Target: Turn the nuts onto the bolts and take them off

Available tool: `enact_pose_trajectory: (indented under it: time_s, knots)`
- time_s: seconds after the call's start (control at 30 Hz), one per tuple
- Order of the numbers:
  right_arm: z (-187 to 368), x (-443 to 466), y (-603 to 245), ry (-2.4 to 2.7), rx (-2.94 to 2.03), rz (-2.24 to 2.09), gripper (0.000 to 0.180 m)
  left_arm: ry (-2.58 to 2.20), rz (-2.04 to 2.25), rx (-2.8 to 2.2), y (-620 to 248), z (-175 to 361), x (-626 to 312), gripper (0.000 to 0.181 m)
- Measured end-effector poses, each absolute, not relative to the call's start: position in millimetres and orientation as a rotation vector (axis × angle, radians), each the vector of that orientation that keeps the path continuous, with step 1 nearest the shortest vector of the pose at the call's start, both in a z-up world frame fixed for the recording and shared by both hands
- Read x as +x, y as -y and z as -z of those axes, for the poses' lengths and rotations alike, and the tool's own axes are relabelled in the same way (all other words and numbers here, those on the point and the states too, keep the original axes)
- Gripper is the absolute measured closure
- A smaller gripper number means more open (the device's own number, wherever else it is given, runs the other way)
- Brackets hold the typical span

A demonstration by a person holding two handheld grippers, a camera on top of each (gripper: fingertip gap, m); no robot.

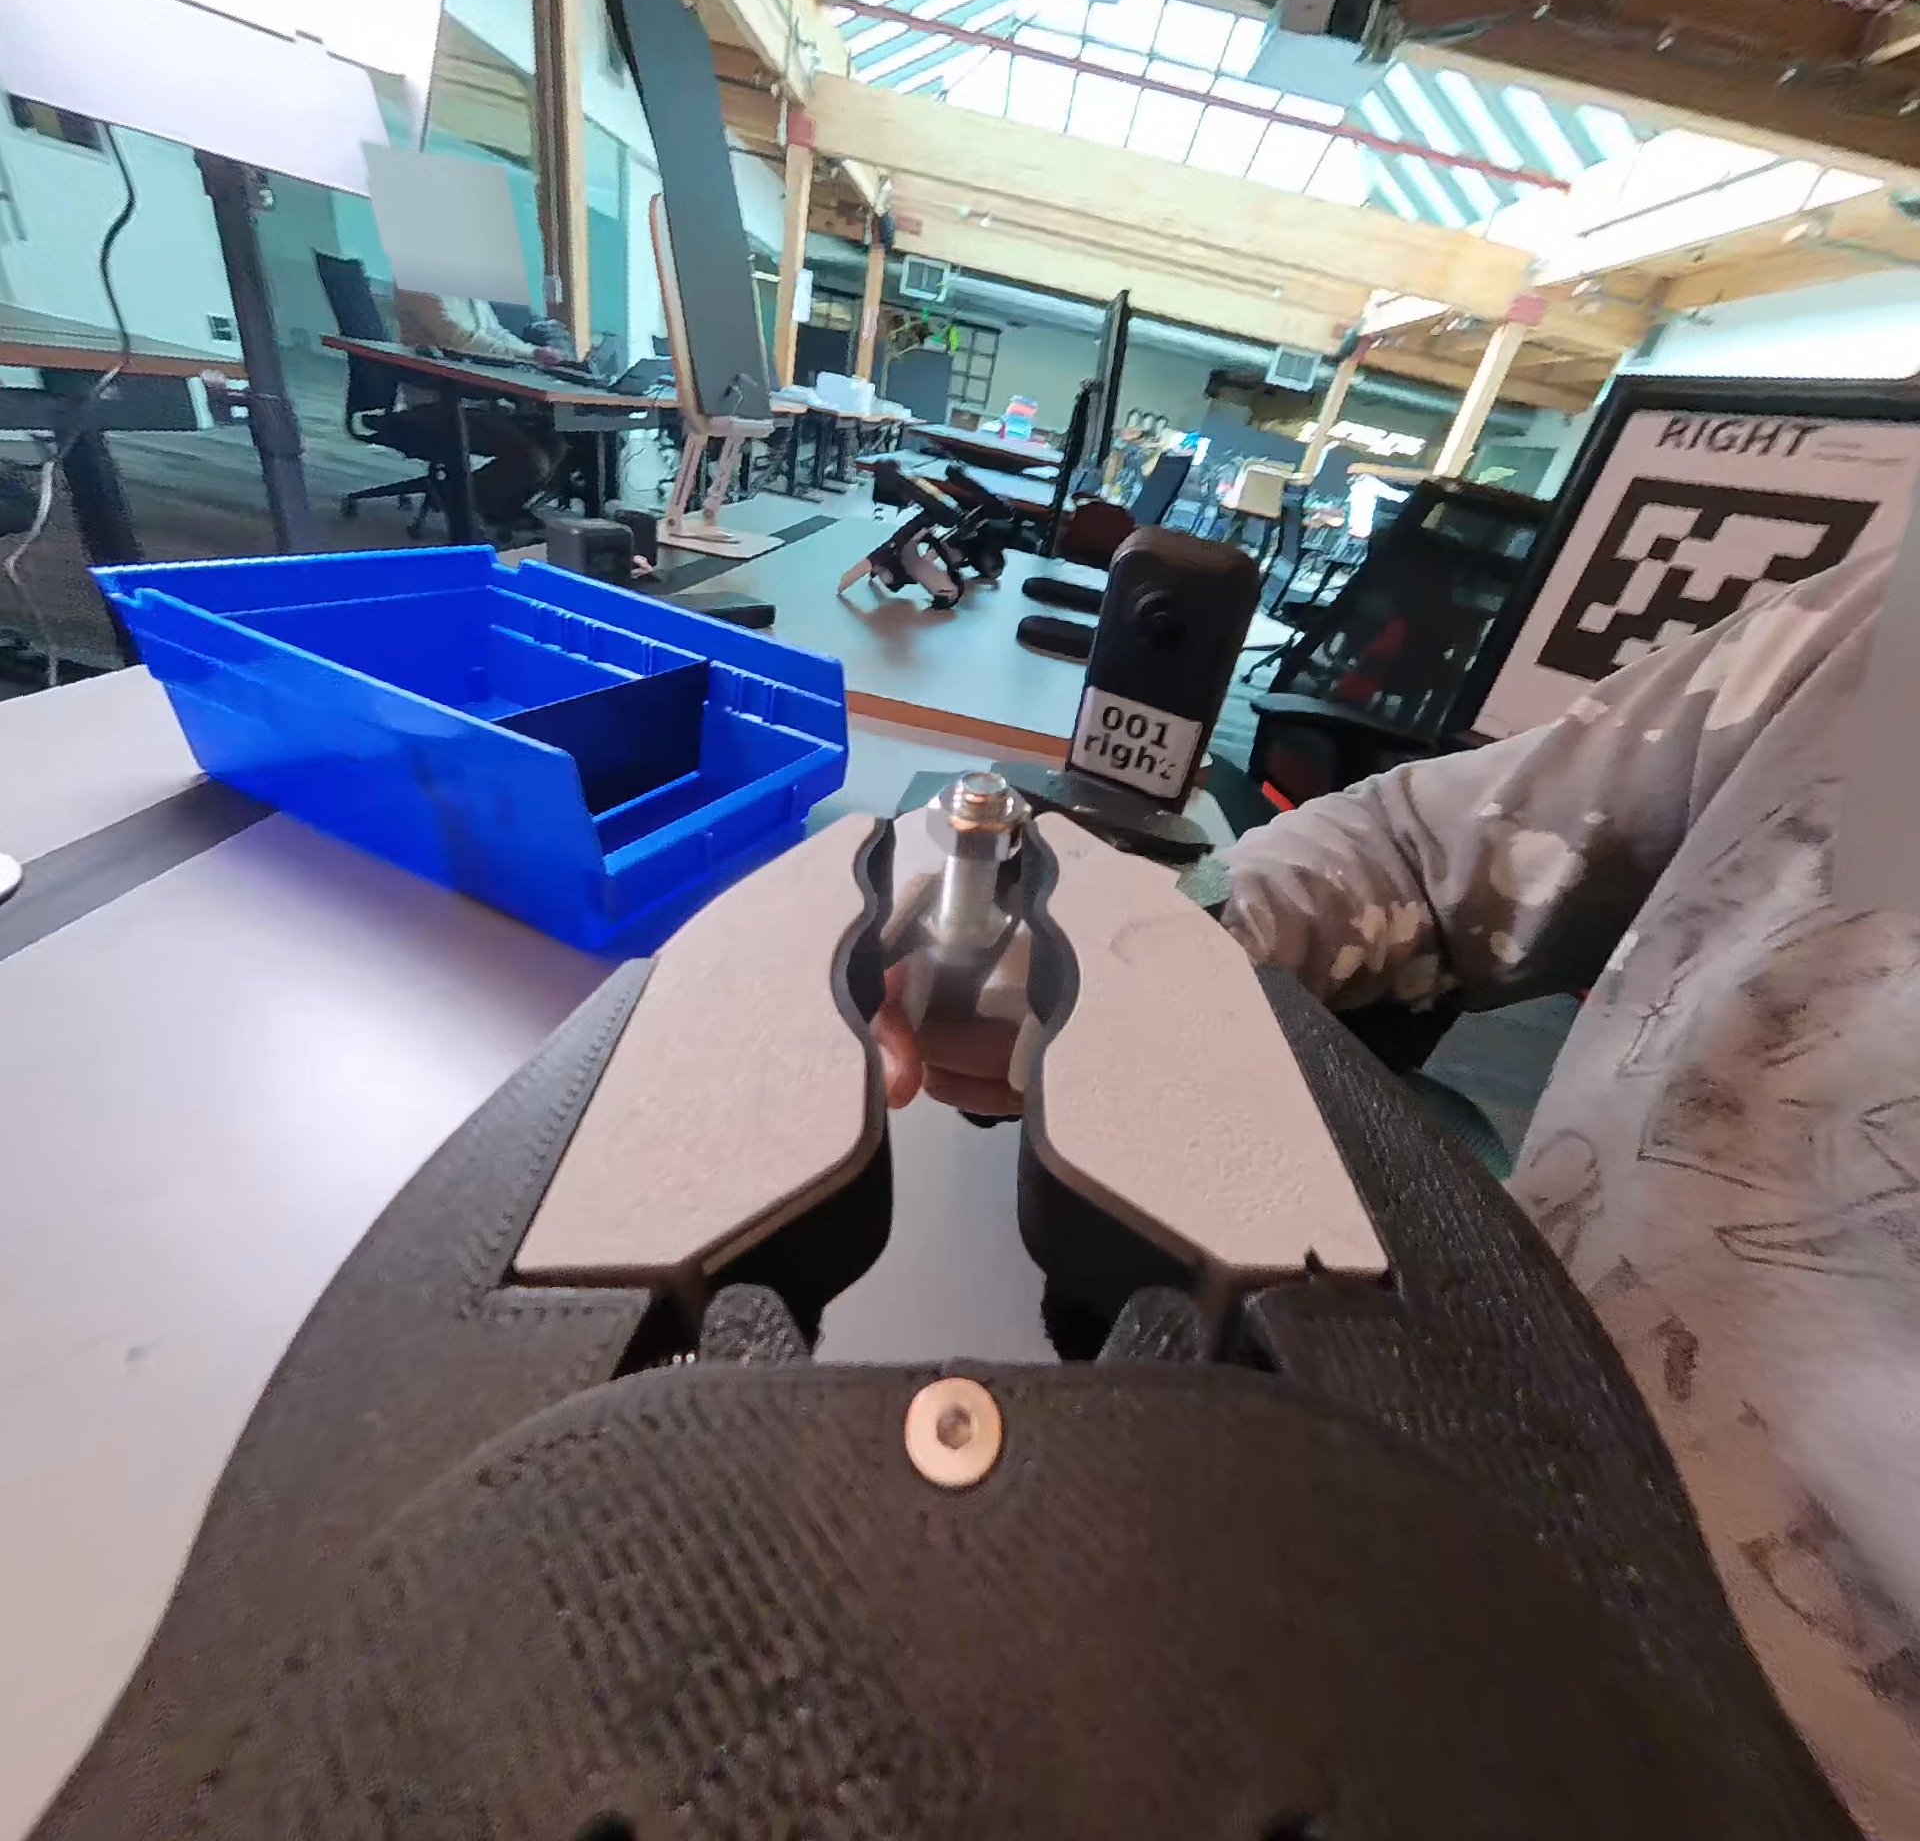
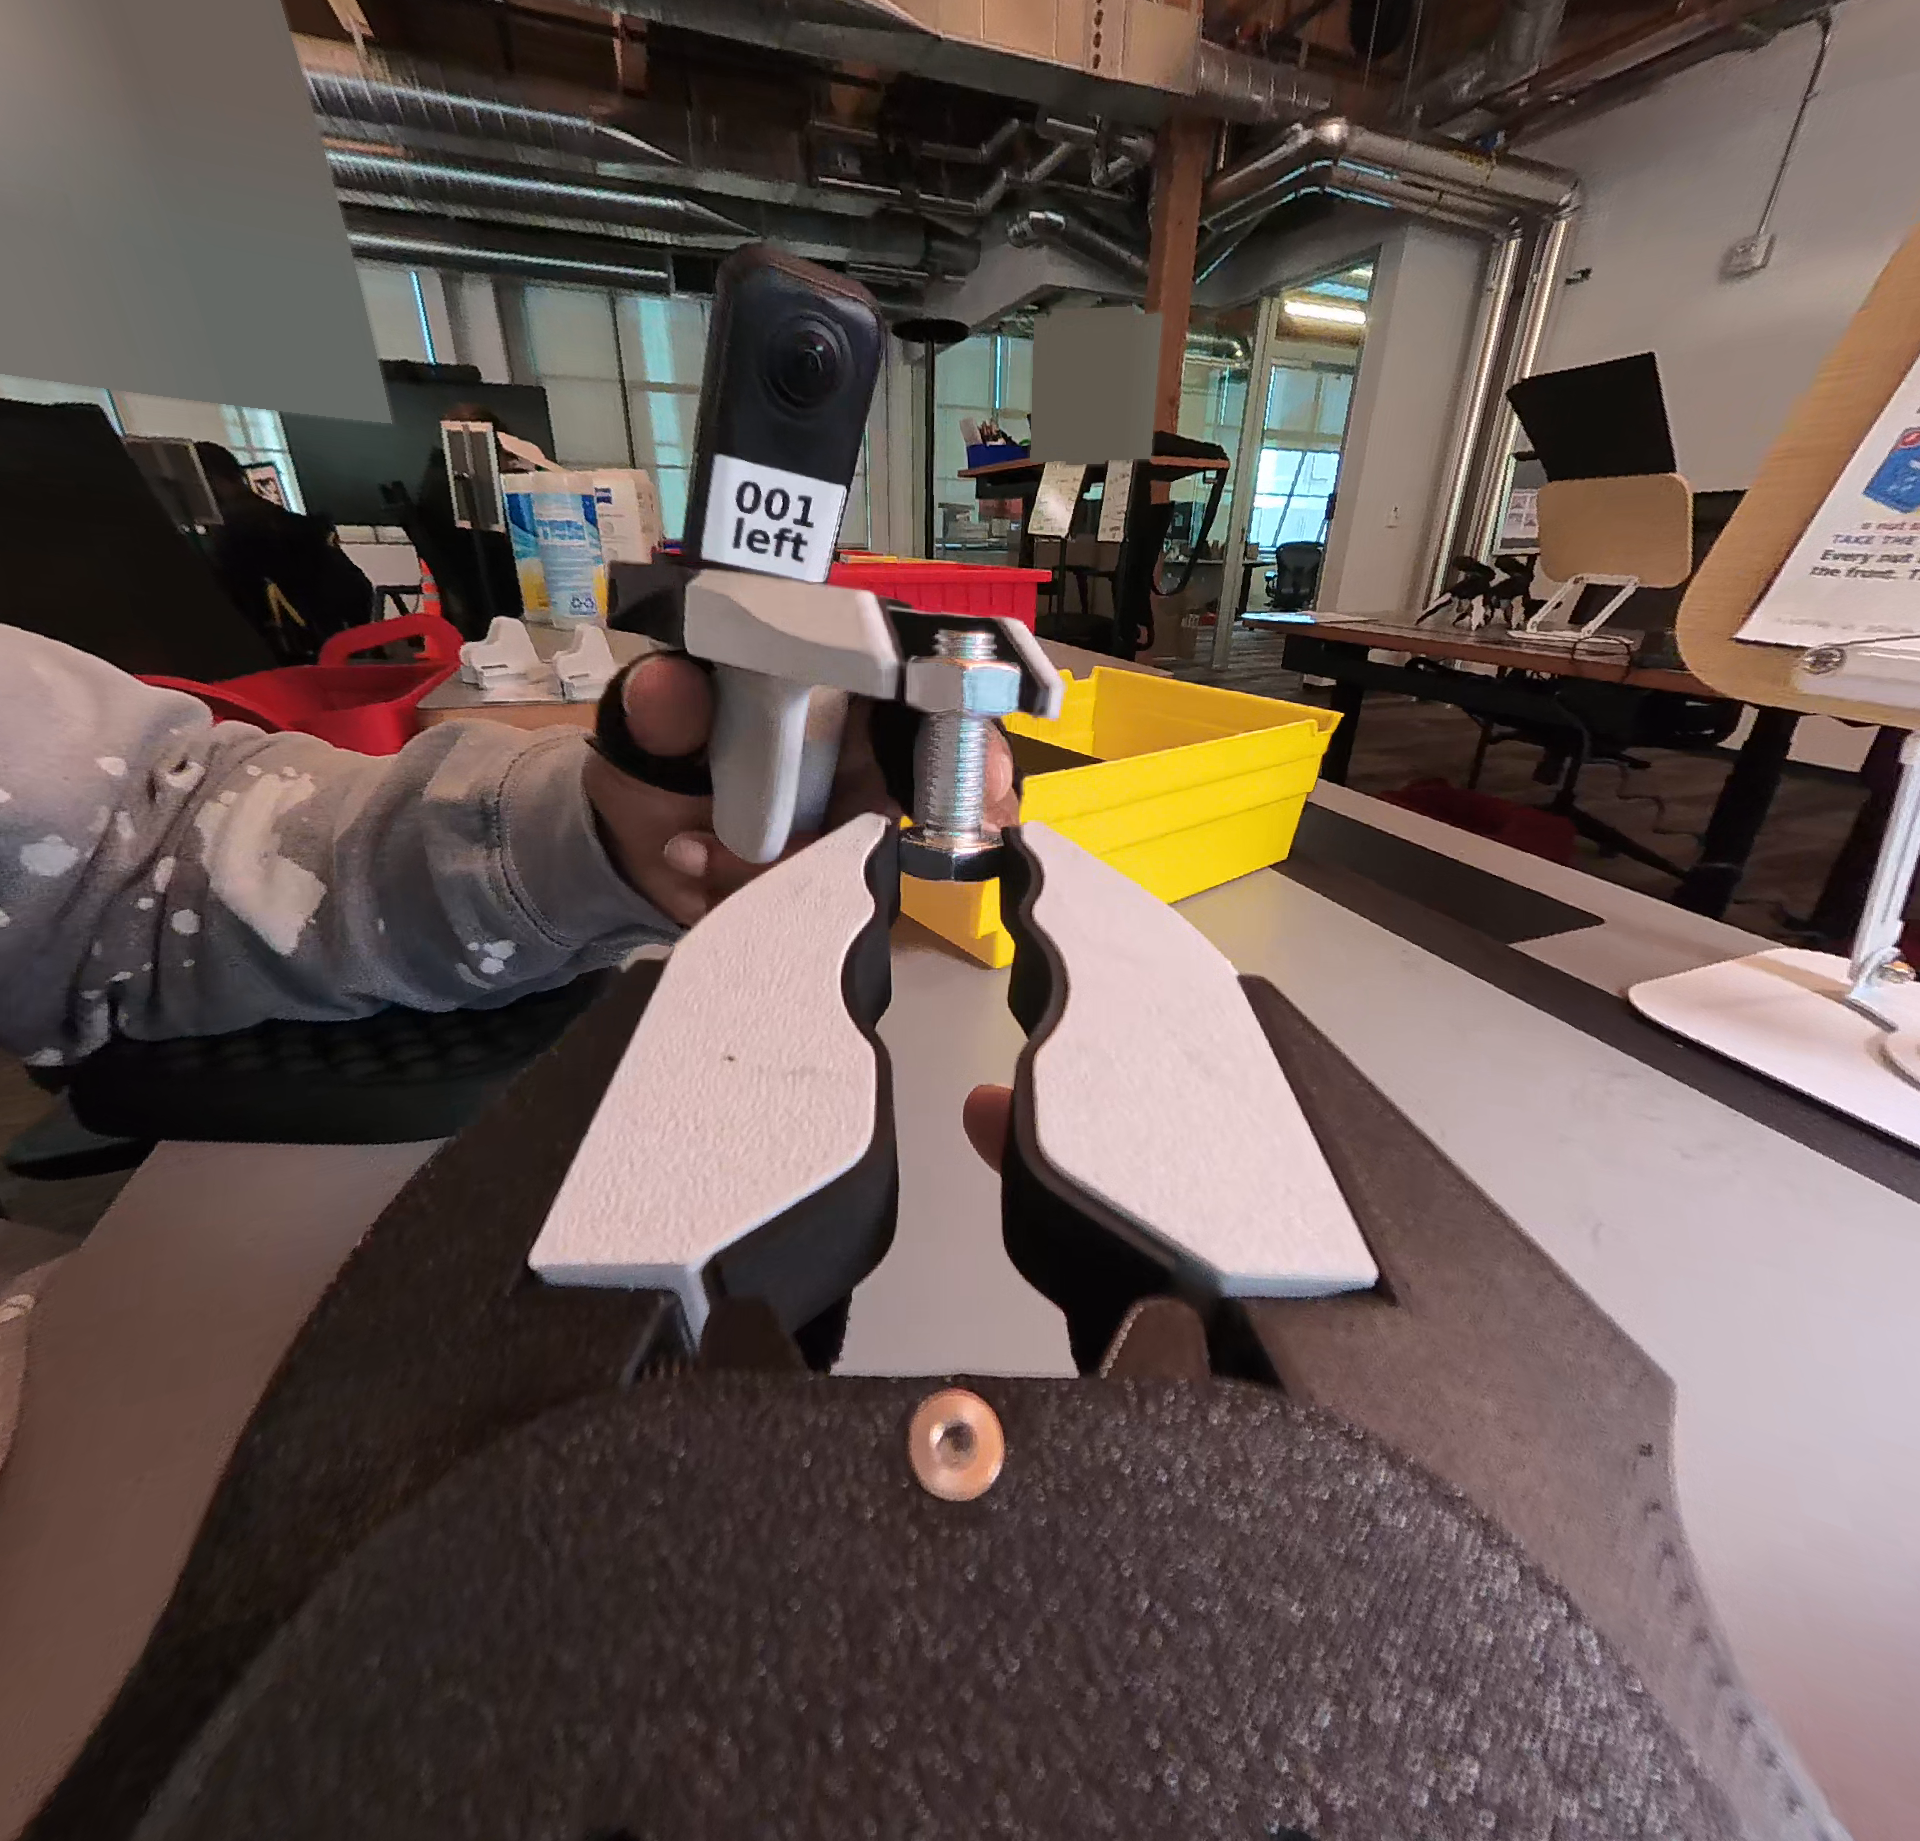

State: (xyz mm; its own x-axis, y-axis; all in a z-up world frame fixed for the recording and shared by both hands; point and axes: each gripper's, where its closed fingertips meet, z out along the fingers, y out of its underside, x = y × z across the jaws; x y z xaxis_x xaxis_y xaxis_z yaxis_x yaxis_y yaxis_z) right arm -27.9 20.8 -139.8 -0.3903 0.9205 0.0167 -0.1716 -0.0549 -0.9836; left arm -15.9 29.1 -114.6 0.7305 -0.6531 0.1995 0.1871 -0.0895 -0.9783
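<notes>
A silver bolt (image 2: 957, 763) stands upright above the table, with a hex nut (image 2: 975, 690) near its top end. My right gripper (image 2: 956, 848) is shut on the bolt's head (image 2: 951, 853) from below. My left gripper (image 1: 961, 833) is shut on the nut (image 1: 971, 815), which sits between its fingertips. The left gripper also shows in the right wrist view (image 2: 977, 692), coming in from the left with its camera on top. In the left wrist view the bolt's shaft (image 1: 951, 908) runs down away from the nut to the right gripper's fingers (image 1: 1003, 976).
A blue bin (image 1: 416, 752) with a divider sits on the grey table (image 1: 208, 1064) to the left. A yellow bin (image 2: 1174, 783) lies just behind the bolt, with a red bin (image 2: 940, 586) farther back. A wooden sign stand's white base (image 2: 1787, 1022) is at the right. A grey sleeve (image 2: 260, 856) crosses the left. Left and right tips are no more than a few centimetres apart.
</notes>
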Motion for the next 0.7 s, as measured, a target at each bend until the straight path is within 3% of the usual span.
enact_pose_trajectory:
  time_s: [0.07,0.13,0.37,0.53,0.57,0.7]
  knots:
    - [137.4,-26.7,-22.3,1.323,-0.873,-1.610,0.161,-0.391,0.712,-1.510,-29.9,113.7,-19.5,0.159]
    - [132.5,-23.5,-22.2,1.315,-0.840,-1.622,0.161,-0.311,0.615,-1.549,-37.4,117.2,-37.5,0.174]
    - [137.2,-26.7,-22.5,1.327,-0.862,-1.595,0.161,-0.376,0.743,-1.484,-26.2,107.2,-20.3,0.154]
    - [133.0,-24.6,-22.6,1.297,-0.867,-1.647,0.161,-0.384,0.677,-1.521,-30.4,111.8,-21.6,0.159]
    - [129.7,-22.5,-23.3,1.285,-0.853,-1.668,0.161,-0.329,0.629,-1.540,-34.8,113.3,-32.0,0.173]
    - [129.0,-22.6,-23.8,1.288,-0.850,-1.656,0.161,-0.313,0.689,-1.505,-31.6,108.7,-35.0,0.165]
